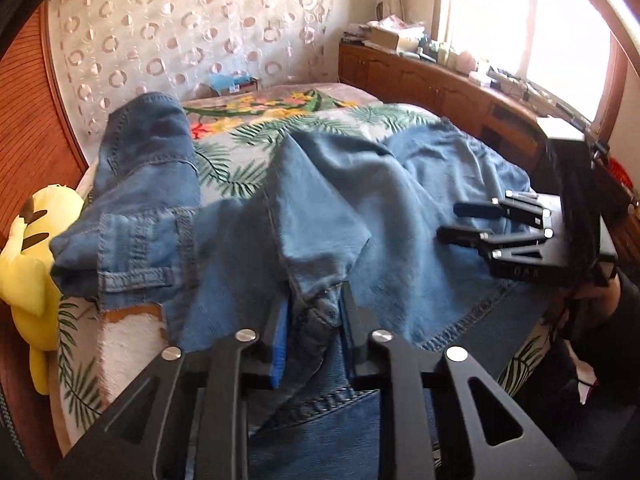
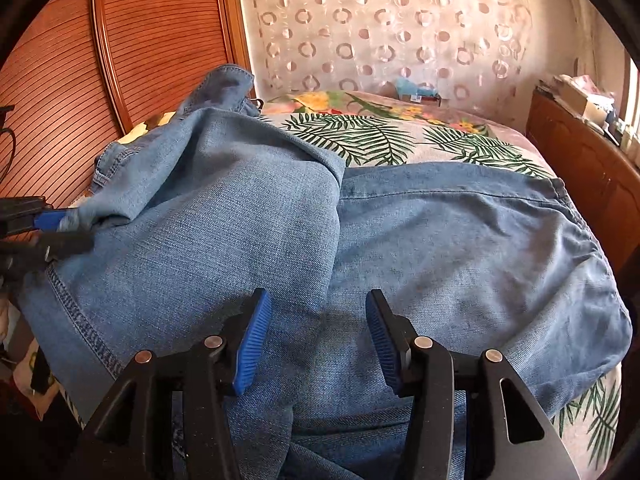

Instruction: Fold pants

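Light blue jeans (image 1: pixel 360 184) lie spread and rumpled across the bed, one part heaped up at the far left. In the left wrist view my left gripper (image 1: pixel 314 320) is shut on a bunched fold of denim near a seam. The right wrist view shows that gripper (image 2: pixel 66 230) at the left edge, pinching the jeans (image 2: pixel 440 240) by a stitched hem. My right gripper (image 2: pixel 318 332) is open just above the flat denim, its blue pads (image 2: pixel 252 340) wide apart with nothing gripped. The left wrist view has the right gripper (image 1: pixel 450 222) at the right, over the fabric.
The bed cover (image 1: pixel 240 152) has a palm-leaf print. A yellow plush toy (image 1: pixel 28 256) sits at the bed's left edge. A wooden cabinet (image 1: pixel 440 84) with clutter runs under the window on the right. A slatted wooden panel (image 2: pixel 80 80) stands at the left.
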A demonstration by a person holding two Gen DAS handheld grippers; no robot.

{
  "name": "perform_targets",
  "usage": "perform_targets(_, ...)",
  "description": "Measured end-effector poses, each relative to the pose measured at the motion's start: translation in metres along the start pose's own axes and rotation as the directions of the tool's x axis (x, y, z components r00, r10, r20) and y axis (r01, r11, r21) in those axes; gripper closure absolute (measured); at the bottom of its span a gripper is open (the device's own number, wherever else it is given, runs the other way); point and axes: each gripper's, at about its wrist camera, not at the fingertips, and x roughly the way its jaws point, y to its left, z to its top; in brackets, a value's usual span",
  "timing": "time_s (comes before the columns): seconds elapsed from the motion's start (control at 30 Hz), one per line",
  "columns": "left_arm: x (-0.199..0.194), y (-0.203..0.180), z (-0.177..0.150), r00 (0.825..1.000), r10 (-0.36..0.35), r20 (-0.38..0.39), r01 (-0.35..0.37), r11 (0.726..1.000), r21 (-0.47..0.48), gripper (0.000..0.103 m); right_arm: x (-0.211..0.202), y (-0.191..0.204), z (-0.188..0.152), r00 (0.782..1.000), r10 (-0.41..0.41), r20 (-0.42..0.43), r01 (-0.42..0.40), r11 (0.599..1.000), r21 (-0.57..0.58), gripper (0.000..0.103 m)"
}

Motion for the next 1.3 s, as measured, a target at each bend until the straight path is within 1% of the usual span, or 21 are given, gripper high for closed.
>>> perform_targets(0.1, -0.015, 0.02, 0.011, 0.998, 0.051, 0.045, -0.05, 0.998, -0.035, 0.085, 0.0, 0.003, 0.001, 1.0, -0.001, 0.007, 0.001, 1.0, 0.002, 0.052)
perform_targets(0.17, -0.025, 0.043, 0.02, 0.993, 0.101, 0.069, -0.096, 0.993, -0.067, 0.085, 0.0, 0.003, 0.001, 1.0, -0.002, 0.01, 0.002, 1.0, 0.002, 0.052)
perform_targets(0.27, -0.032, 0.072, 0.03, 0.983, 0.164, 0.079, -0.156, 0.982, -0.103, 0.086, 0.001, 0.003, -0.001, 1.0, -0.004, 0.01, 0.004, 1.0, -0.001, 0.052)
perform_targets(0.37, -0.031, 0.097, 0.035, 0.977, 0.205, 0.057, -0.197, 0.972, -0.127, 0.085, 0.001, 0.003, -0.001, 1.0, -0.004, 0.01, 0.004, 1.0, 0.0, 0.052)
perform_targets(0.47, -0.028, 0.108, 0.028, 0.969, 0.246, 0.016, -0.242, 0.96, -0.139, 0.084, 0.001, 0.003, -0.001, 1.0, -0.004, 0.009, 0.004, 1.0, -0.001, 0.052)
perform_targets(0.5, -0.028, 0.108, 0.024, 0.969, 0.245, 0.012, -0.241, 0.96, -0.144, 0.081, 0.001, 0.002, -0.001, 1.0, -0.004, 0.008, 0.004, 1.0, -0.002, 0.052)
perform_targets(0.57, -0.031, 0.107, 0.015, 0.974, 0.226, 0.009, -0.222, 0.962, -0.157, 0.066, 0.002, 0.003, -0.001, 1.0, -0.005, 0.007, 0.005, 1.0, -0.002, 0.052)
perform_targets(0.6, -0.033, 0.104, 0.011, 0.976, 0.216, 0.013, -0.211, 0.965, -0.155, 0.061, 0.002, 0.003, -0.001, 1.0, -0.004, 0.007, 0.004, 1.0, -0.001, 0.052)
perform_targets(0.63, -0.035, 0.101, 0.006, 0.979, 0.205, 0.02, -0.2, 0.968, -0.149, 0.052, 0.002, 0.003, -0.001, 1.0, -0.004, 0.007, 0.004, 1.0, -0.001, 0.052)
perform_targets(0.77, -0.04, 0.078, -0.012, 0.986, 0.16, 0.038, -0.154, 0.979, -0.132, 0.052, 0.001, 0.002, -0.001, 1.0, -0.009, 0.01, 0.009, 1.0, 0.0, 0.052)
perform_targets(0.83, -0.039, 0.065, -0.02, 0.99, 0.139, 0.034, -0.135, 0.985, -0.104, 0.052, 0.001, 0.003, -0.001, 1.0, -0.016, 0.013, 0.016, 1.0, 0.0, 0.052)
perform_targets(0.93, -0.033, 0.048, -0.034, 0.996, 0.085, 0.002, -0.084, 0.993, -0.086, 0.054, 0.0, 0.004, -0.002, 0.999, -0.026, 0.018, 0.026, 1.0, -0.001, 0.052)
perform_targets(0.97, -0.03, 0.043, -0.039, 0.997, 0.077, -0.018, -0.078, 0.994, -0.08, 0.054, 0.0, 0.005, -0.002, 0.999, -0.026, 0.018, 0.026, 1.0, -0.003, 0.052)
perform_targets(1.03, -0.025, 0.035, -0.05, 0.995, 0.092, -0.044, -0.095, 0.993, -0.063, 0.054, 0.0, 0.005, -0.002, 1.0, -0.022, 0.019, 0.022, 1.0, -0.003, 0.052)
perform_targets(1.13, -0.022, 0.039, -0.061, 0.995, 0.084, -0.053, -0.09, 0.99, -0.112, 0.054, -0.001, 0.005, -0.003, 0.999, -0.026, 0.022, 0.026, 1.0, -0.003, 0.052)
perform_targets(1.23, -0.023, 0.043, -0.066, 0.996, 0.079, -0.046, -0.085, 0.985, -0.151, 0.054, -0.002, 0.006, -0.003, 0.999, -0.027, 0.022, 0.027, 1.0, -0.009, 0.052)
perform_targets(1.3, -0.022, 0.041, -0.068, 0.997, 0.071, -0.041, -0.077, 0.984, -0.163, 0.058, -0.002, 0.005, -0.004, 0.999, -0.027, 0.023, 0.028, 1.0, -0.009, 0.052)
